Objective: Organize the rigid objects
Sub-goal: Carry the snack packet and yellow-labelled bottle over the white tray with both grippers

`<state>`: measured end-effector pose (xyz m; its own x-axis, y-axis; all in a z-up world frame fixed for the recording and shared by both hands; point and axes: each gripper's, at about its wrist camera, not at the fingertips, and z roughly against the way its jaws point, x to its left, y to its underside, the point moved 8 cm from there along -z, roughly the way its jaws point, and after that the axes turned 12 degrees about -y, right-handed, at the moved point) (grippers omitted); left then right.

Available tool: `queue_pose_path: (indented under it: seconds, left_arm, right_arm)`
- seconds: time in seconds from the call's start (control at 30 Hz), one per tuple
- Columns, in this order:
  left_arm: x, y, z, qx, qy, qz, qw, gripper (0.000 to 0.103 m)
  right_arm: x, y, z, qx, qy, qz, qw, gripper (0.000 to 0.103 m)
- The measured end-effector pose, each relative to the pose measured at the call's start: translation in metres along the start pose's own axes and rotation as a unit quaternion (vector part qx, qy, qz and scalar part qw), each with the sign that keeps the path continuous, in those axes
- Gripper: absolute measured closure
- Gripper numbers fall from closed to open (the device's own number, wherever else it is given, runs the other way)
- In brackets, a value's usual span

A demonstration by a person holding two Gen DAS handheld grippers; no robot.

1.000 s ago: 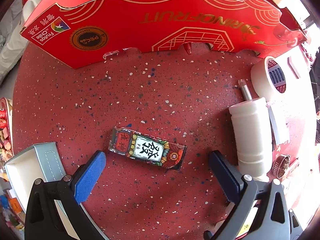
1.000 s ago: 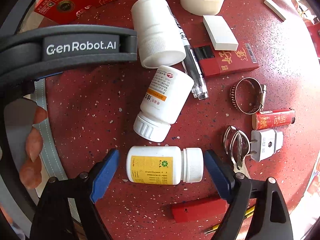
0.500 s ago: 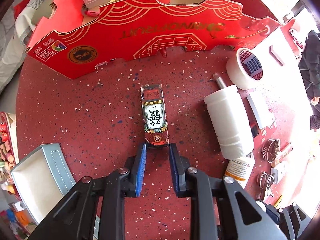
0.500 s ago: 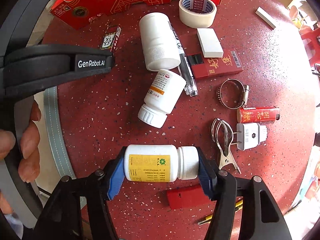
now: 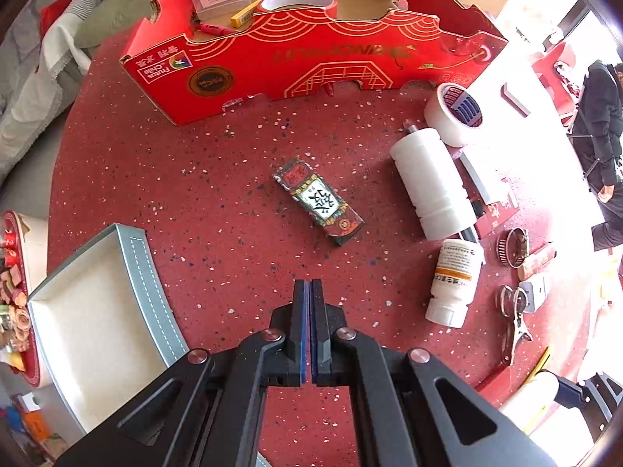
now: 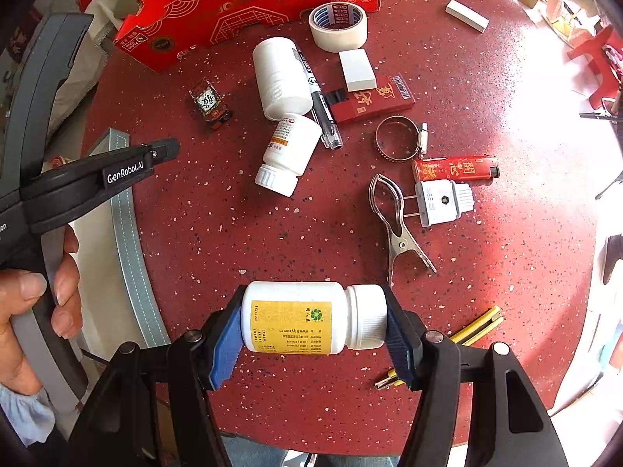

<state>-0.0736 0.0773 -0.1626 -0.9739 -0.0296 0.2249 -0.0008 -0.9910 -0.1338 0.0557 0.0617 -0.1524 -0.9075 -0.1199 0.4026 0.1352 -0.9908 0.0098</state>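
My right gripper (image 6: 311, 321) is shut on a white pill bottle with a yellow label (image 6: 307, 321), held sideways above the red table. My left gripper (image 5: 310, 292) is shut and empty, raised above the table, short of a small patterned box (image 5: 319, 200) that lies flat; the box also shows in the right wrist view (image 6: 208, 103). A red cardboard box (image 5: 311, 54) with tape rolls and small items inside stands at the far edge. A large white bottle (image 5: 430, 183) and a smaller labelled bottle (image 5: 453, 278) lie to the right.
A grey open tray (image 5: 144, 268) sits at the table's left edge. On the right lie a masking tape roll (image 6: 338, 27), pen (image 6: 319, 97), red carton (image 6: 373, 99), hose clamp (image 6: 399, 138), lighter (image 6: 453, 167), plug (image 6: 440, 202), metal clip (image 6: 393, 222) and white block (image 6: 466, 15).
My left gripper closed, pushed the patterned box around, then drew back and rose, shut and empty. My right gripper closed on the yellow-label bottle and lifted it off the table.
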Motion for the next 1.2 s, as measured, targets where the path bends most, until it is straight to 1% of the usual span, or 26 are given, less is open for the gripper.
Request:
queue_pose_path:
  seconds: [0.03,0.07,0.1,0.13,0.17,0.27,0.33,0.43,0.47,0.5,0.57,0.6,0.63,0.67,0.7,0.77,0.83,0.93,1.03,1.17,1.2]
  left_arm:
    - [0.000,-0.001,-0.002,0.003,0.001,0.003,1.0000,0.080]
    - [0.003,-0.004,-0.005,0.008,0.003,0.009,0.9999,0.065]
    - [0.014,-0.018,-0.006,0.010,0.004,0.024,0.9997,0.036]
    - [0.017,-0.023,-0.006,0.005,0.000,0.044,0.9990,0.027]
    - [0.020,-0.030,-0.007,0.005,-0.002,0.065,0.9979,0.026]
    - [0.020,-0.045,-0.017,0.040,0.011,0.123,0.9916,0.026]
    - [0.017,-0.052,-0.026,0.051,0.001,0.147,0.9879,0.026]
    - [0.005,-0.056,-0.042,0.065,-0.028,0.137,0.9881,0.026]
    - [-0.001,-0.054,-0.046,0.070,-0.036,0.130,0.9884,0.026]
    - [-0.003,-0.056,-0.045,0.057,-0.041,0.136,0.9882,0.023]
    - [-0.012,-0.058,-0.046,0.052,-0.053,0.136,0.9879,0.025]
    - [-0.019,-0.059,-0.045,0.050,-0.047,0.134,0.9886,0.035]
    - [-0.028,-0.059,-0.042,0.047,-0.024,0.129,0.9903,0.061]
    - [-0.037,-0.060,-0.041,0.047,-0.019,0.118,0.9917,0.071]
    - [-0.043,-0.059,-0.041,0.049,-0.019,0.106,0.9929,0.077]
    - [-0.054,-0.054,-0.041,0.055,-0.003,0.094,0.9940,0.077]
    - [-0.059,-0.049,-0.039,0.059,0.014,0.094,0.9937,0.077]
    - [-0.058,-0.032,-0.021,0.040,0.034,0.090,0.9946,0.078]
    - [-0.063,-0.015,-0.003,0.022,0.041,0.066,0.9968,0.078]
    - [-0.072,0.015,0.017,0.013,0.051,0.045,0.9976,0.078]
    - [-0.068,0.009,0.025,0.011,0.054,0.042,0.9976,0.078]
  right_arm:
    - [-0.005,0.001,0.001,-0.001,-0.001,-0.005,1.000,0.038]
    - [-0.015,0.008,-0.002,-0.003,-0.003,-0.010,1.000,0.038]
    - [-0.025,0.012,-0.007,-0.003,-0.005,-0.015,1.000,0.038]
    - [-0.027,0.014,-0.005,-0.004,-0.006,-0.018,1.000,0.038]
    - [-0.036,0.028,-0.010,-0.005,-0.007,-0.021,1.000,0.038]
    - [-0.040,0.035,-0.005,-0.007,-0.010,-0.028,1.000,0.038]
    - [-0.042,0.037,0.000,-0.006,-0.012,-0.029,0.999,0.038]
    - [-0.049,0.042,0.007,-0.008,-0.014,-0.033,0.999,0.038]
    - [-0.046,0.038,0.001,-0.007,-0.014,-0.034,0.999,0.038]
    - [-0.047,0.039,0.003,-0.008,-0.015,-0.035,0.999,0.038]
    - [-0.048,0.037,0.010,-0.008,-0.020,-0.038,0.999,0.038]
    - [-0.049,0.037,0.015,-0.009,-0.020,-0.038,0.999,0.038]
    - [-0.050,0.038,0.017,-0.009,-0.020,-0.037,0.999,0.038]
    - [-0.048,0.034,0.015,-0.006,-0.019,-0.033,0.999,0.038]
    - [-0.047,0.034,0.017,-0.008,-0.017,-0.031,0.999,0.038]
    - [-0.046,0.031,0.024,-0.011,-0.017,-0.025,0.999,0.038]
    - [-0.045,0.029,0.031,-0.017,-0.016,-0.020,1.000,0.038]
    - [-0.044,0.028,0.041,-0.026,-0.017,-0.016,0.999,0.038]
    - [-0.042,0.028,0.047,-0.028,-0.015,-0.008,0.999,0.038]
    - [-0.041,0.032,0.048,-0.026,-0.012,-0.007,1.000,0.038]
    - [-0.041,0.033,0.048,-0.026,-0.010,-0.006,1.000,0.038]
